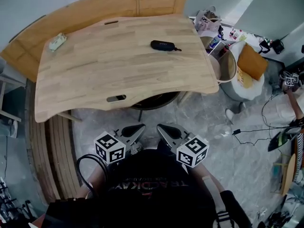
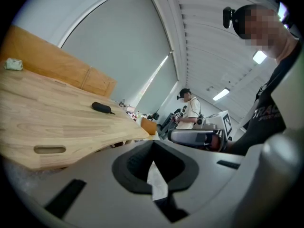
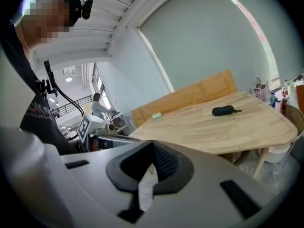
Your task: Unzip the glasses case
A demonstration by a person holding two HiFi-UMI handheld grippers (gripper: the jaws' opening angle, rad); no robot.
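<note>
- The wooden table is the biggest thing. It stands ahead of both grippers, and its near edge is a little way in front of them.
- A round grey tub stands on the floor ahead of the right gripper and off to its right, just beside the table.
- The left gripper is held low, close to the person's body, over the grey floor. Its jaws are closed together with nothing between them, as its own view shows.
- The right gripper is just beside the left one, at the same height. Its jaws are also closed and hold nothing.
- The glasses case is black and looks shut. It lies flat on the far part of the table, far ahead of both grippers, and touches neither. Each gripper's view shows it too.
- A small pale green thing lies on the far corner of the table, ahead of the left gripper and well off to its left.
</note>
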